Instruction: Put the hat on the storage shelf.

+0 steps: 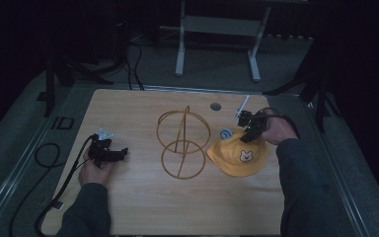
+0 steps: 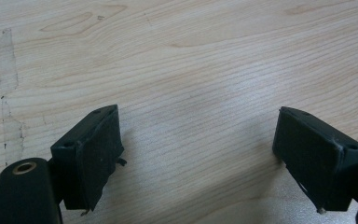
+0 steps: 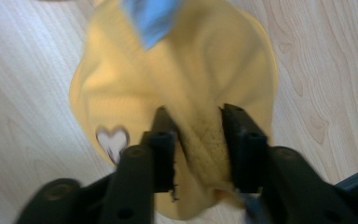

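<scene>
**Right gripper view: a fold of the yellow hat pinched in the right tongs**

In the right gripper view, the right tongs (image 3: pixel 196 140) are seen pressed onto a raised fold of the yellow hat (image 3: pixel 168 79), with the cloth bunched between the two black jaws. A blue patch (image 3: pixel 151 16) is shown at the far edge of the hat, and a white, heart-like mark (image 3: pixel 113 140) is seen just beside the left jaw. The picture is somewhat blurred.

In the high view, the same tongs (image 1: pixel 249 129) are held at the back edge of the hat (image 1: pixel 237 158), which lies on the right part of the wooden worktop (image 1: pixel 143 207); a small bear face (image 1: pixel 247 156) is shown on its front. A gold wire stand (image 1: pixel 182 143) is placed at the middle of the worktop, just left of the hat.

The left tongs (image 2: pixel 198 154) are shown spread wide over bare wood, with nothing between the jaws. In the high view they (image 1: pixel 116 154) are seen at the left of the worktop, well apart from the hat, held by the left hand (image 1: pixel 94 170).
</scene>
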`<state>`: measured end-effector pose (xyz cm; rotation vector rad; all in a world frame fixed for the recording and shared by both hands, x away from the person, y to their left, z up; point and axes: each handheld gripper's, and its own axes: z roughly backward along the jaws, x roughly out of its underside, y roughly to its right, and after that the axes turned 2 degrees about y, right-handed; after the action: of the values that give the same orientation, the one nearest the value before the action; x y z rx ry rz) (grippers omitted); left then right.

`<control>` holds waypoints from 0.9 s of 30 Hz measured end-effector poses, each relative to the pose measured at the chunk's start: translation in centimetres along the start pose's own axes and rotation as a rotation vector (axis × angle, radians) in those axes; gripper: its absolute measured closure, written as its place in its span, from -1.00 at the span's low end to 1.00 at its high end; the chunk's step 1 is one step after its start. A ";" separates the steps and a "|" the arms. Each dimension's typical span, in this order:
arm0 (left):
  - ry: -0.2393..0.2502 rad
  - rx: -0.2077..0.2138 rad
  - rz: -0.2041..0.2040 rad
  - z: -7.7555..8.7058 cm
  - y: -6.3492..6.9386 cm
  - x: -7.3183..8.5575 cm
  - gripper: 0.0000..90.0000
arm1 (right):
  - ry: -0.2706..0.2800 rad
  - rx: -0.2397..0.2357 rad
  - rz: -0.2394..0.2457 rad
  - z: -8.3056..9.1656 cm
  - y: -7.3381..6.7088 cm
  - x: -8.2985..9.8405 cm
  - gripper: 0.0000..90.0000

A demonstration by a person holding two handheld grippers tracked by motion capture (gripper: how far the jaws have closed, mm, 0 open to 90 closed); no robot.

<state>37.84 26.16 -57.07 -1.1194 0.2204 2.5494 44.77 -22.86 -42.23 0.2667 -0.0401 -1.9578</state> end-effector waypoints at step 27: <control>-0.001 0.000 -0.001 0.0 0.0 0.0 -0.66 | 0.060 -0.039 0.063 5.4 -1.2 -0.6 0.69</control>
<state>37.84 26.16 -57.06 -1.1175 0.2201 2.5491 42.81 -22.33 -37.02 0.2945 0.0286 -1.8850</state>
